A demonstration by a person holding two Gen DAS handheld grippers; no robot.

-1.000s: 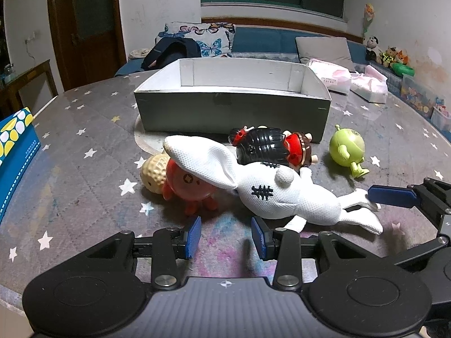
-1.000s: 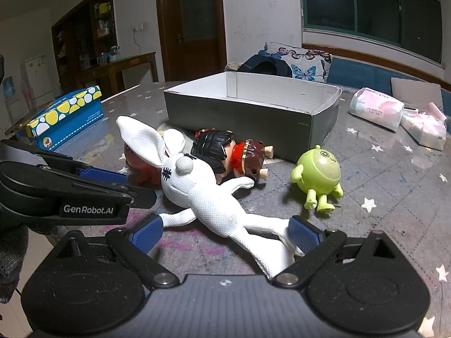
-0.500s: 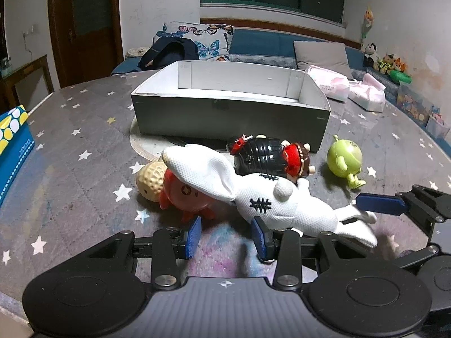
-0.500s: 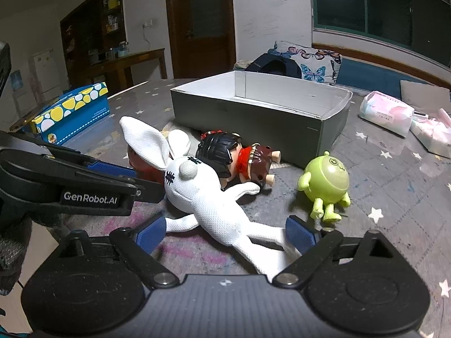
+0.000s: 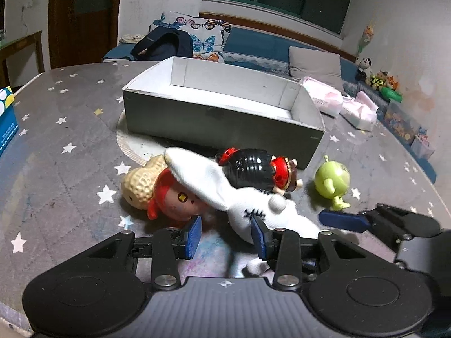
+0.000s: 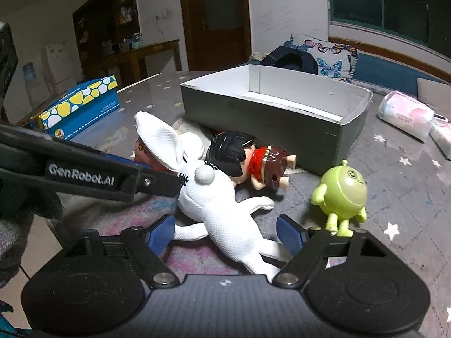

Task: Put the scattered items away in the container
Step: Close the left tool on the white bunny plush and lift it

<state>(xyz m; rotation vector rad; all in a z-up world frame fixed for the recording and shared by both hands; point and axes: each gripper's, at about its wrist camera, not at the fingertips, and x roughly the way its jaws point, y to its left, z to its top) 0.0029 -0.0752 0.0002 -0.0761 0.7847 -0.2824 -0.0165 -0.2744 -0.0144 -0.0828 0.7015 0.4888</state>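
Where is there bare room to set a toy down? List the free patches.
Free: the floor of the grey box, and the starred tablecloth between the peanut toy and the blue carton. Crowded: the box's front, with white rabbit, black-haired doll and green figure.

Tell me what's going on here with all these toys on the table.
A person is tidying toys into the grey box, which looks empty so far. The right gripper is closing its jaws around the legs of the white rabbit, pads not yet pressing. The left gripper sits open near the rabbit's head. The black-haired doll, the green toy, the peanut toy and the red-haired doll lie on the table.
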